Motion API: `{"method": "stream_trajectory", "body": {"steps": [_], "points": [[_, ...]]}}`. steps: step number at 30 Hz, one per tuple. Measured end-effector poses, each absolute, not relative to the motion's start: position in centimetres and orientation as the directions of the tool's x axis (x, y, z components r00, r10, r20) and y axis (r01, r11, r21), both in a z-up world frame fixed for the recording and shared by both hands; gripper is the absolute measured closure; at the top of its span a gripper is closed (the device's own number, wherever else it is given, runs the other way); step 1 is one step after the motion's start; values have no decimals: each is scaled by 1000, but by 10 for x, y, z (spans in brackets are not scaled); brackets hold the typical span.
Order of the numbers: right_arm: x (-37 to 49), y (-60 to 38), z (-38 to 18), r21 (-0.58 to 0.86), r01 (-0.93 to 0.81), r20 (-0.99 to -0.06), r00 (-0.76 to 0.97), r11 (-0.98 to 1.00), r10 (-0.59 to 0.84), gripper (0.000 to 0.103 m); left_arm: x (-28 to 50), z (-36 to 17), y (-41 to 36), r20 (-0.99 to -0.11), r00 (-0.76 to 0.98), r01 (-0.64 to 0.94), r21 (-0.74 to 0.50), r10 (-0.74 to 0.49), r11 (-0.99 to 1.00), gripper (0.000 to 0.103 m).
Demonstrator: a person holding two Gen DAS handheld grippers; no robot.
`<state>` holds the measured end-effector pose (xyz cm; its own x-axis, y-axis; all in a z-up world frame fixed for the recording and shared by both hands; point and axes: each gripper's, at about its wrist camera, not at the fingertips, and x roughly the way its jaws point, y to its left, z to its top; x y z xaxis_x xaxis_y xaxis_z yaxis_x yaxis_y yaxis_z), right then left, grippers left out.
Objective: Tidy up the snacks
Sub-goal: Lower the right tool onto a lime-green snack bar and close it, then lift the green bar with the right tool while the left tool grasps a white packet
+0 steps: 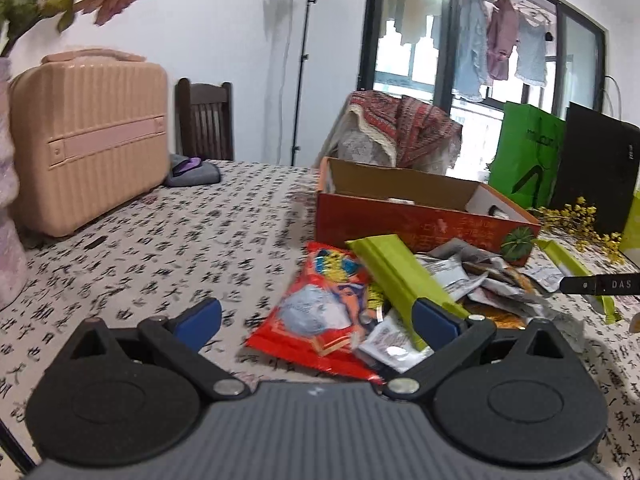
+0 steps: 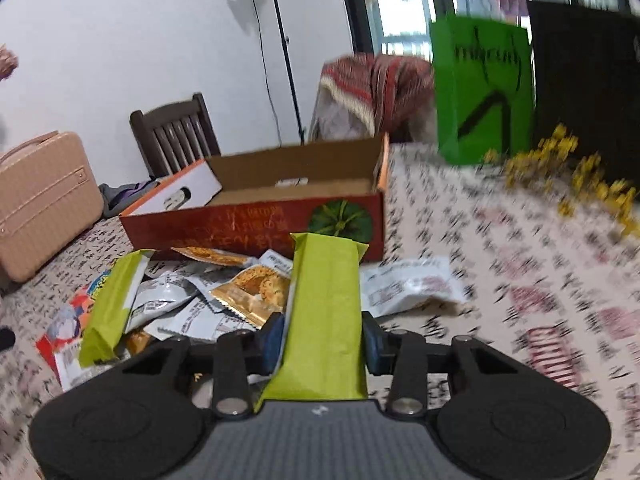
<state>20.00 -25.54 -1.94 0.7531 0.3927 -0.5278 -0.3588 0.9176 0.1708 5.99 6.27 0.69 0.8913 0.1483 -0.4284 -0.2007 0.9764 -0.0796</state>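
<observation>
**Right gripper clamped on a green packet, left gripper wide over the pile**

I am looking across a table (image 1: 168, 240) covered in a cloth printed with black characters, with a white wall, a lamp stand (image 1: 302, 60) and a dark-framed window (image 1: 460, 40) hung with laundry behind it. A pink ribbed case (image 1: 88, 140) stands at the far left of the table beside a dark wooden chair (image 1: 204, 120). A green paper bag (image 2: 480, 88) and a black bag (image 2: 588, 88) stand at the far right, with a sprig of yellow flowers (image 2: 580, 176) lying in front of them.

The open red cardboard box (image 2: 256, 224), with a green pumpkin printed on its front, sits mid-table. Just in front of it lies the heap of snack packets (image 2: 208, 300): silver-white sachets, orange-gold ones, a second green packet (image 2: 114, 304) and a red packet (image 1: 320, 312) at the left edge of the heap.

My right gripper (image 2: 324, 340) has its jaws drawn in on a long green packet (image 2: 326, 304); both blue pads press its sides, and the packet sticks forward toward the front wall of the box. Its far end overlaps the box's front in my view; I cannot tell whether it touches.

My left gripper (image 1: 316, 318) stands wide open above the table's near side, holding nothing. Its right finger (image 1: 436, 320) overlaps the near end of the second green packet; whether they touch I cannot tell. Its left finger (image 1: 200, 320) is over bare cloth.
</observation>
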Motion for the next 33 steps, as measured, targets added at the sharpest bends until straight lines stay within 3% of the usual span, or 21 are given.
{"method": "stream_trajectory", "body": {"steps": [3,8,15,23,28,29,33], "points": [[191,-266,-18,148,-341,-497,786,929,367,64,69,15,48,-424,899,-148,-52,113,988,0],[198,-292,-25,234,-284,-482,797,930,365,64,94,25,9,-430,902,-25,21,31,999,0],[195,-304,-30,253,-232,-430,842,939,324,64,144,25,-48,-522,852,73,44,-40,996,0],[196,-316,-34,272,-184,-433,853,945,291,63,195,6,-98,-625,781,40,61,7,997,0],[199,-319,-36,296,-177,-443,845,939,299,63,209,-4,-119,-640,766,12,105,58,994,0],[199,-320,-37,301,-175,-445,844,937,301,63,211,-6,-121,-642,764,11,113,64,994,2],[200,-322,-38,320,-169,-445,842,932,306,63,217,-17,-124,-676,734,6,112,72,994,34]]}}
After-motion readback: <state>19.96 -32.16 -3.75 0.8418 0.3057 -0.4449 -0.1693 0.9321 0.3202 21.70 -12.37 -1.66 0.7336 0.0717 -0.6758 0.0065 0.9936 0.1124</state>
